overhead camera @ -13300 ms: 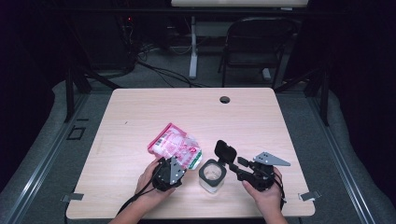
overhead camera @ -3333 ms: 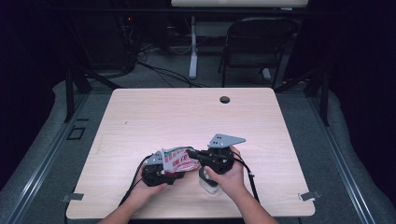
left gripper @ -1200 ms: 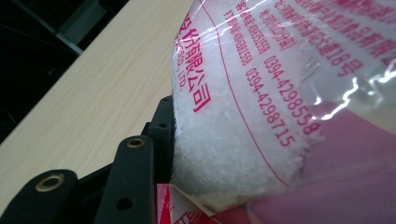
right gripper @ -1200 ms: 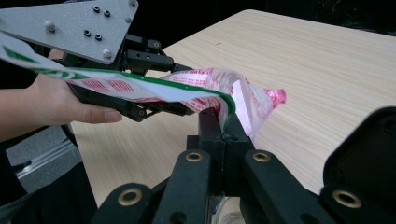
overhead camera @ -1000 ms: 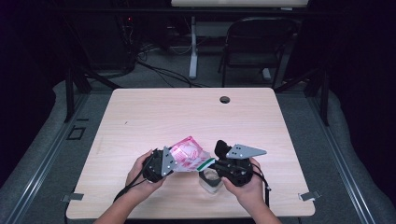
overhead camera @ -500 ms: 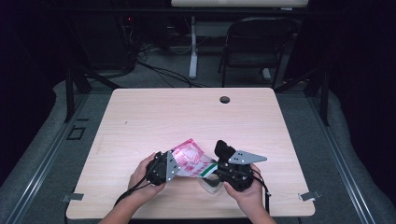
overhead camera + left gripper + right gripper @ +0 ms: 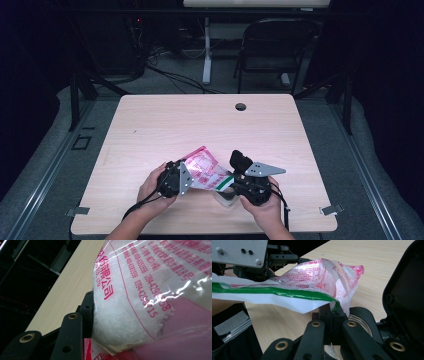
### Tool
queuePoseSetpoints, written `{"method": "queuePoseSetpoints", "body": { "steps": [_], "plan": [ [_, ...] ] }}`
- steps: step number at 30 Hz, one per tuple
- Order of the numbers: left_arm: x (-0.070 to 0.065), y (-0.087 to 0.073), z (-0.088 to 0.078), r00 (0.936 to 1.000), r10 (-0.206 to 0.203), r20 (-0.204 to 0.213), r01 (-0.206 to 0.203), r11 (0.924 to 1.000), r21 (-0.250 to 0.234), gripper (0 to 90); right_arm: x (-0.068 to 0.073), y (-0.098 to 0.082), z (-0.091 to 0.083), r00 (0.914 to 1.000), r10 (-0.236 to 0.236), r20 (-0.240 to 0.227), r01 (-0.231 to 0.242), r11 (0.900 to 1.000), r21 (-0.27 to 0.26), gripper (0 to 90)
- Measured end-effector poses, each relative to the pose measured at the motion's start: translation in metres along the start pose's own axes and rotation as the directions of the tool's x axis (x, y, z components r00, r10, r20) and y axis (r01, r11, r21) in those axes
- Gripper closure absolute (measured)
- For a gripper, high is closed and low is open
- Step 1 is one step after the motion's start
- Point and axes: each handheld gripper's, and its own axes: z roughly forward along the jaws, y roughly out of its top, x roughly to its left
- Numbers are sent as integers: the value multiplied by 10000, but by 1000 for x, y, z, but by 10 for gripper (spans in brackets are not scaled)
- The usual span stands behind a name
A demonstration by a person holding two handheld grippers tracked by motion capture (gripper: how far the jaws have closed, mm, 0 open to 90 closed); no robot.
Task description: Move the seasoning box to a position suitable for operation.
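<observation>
While your left gripper [image 7: 186, 178] pinched the bag [image 7: 204, 170] by its full end, you tilted it over the jar [image 7: 226, 196]. Your right gripper's [image 7: 331, 315] jaws, pressed together on the open corner, steered the pour.

Pale wooden table [image 7: 175, 125], round cable hole [image 7: 240, 106] near far edge; clear jar [image 7: 226, 196] standing near front edge.

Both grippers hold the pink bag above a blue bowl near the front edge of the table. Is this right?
Not quite. The container under the bag is a clear jar, not a blue bowl, as the high view shows. The left gripper and right gripper do hold the bag near the table front edge.
</observation>
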Motion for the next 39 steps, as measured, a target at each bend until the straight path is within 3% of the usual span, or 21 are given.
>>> {"method": "queuePoseSetpoints", "body": {
  "steps": [8, 17, 19, 28, 34, 39],
  "plan": [
    [-1, 4, -6, 9981, 472, -403, -477, 9988, -116, 596, 3, -3, -4, 9999, 103, -85, -104, 9999, -103, 900],
    [-5, 7, -9, 9905, 991, -949, -1016, 9946, -226, 597, 4, -10, -5, 9998, 211, 70, -211, 9998, 19, 900],
    [-4, 9, -11, 9864, 1266, -1045, -1284, 9917, -109, 598, 4, -10, -5, 9997, 235, 105, -235, 9997, 17, 900],
    [-4, 13, -13, 9807, 1556, -1182, -1568, 9876, -4, 599, 2, -13, -6, 9995, 309, 107, -309, 9995, 67, 900],
    [-2, 17, -17, 9699, 2008, -1380, -1994, 9796, 238, 600, -1, -14, -5, 9992, 390, 74, -391, 9992, 103, 900],
    [-3, 19, -18, 9665, 2175, -1365, -2147, 9761, 350, 600, -2, -15, -5, 9990, 439, 57, -440, 9989, 140, 900]
  ]
}}
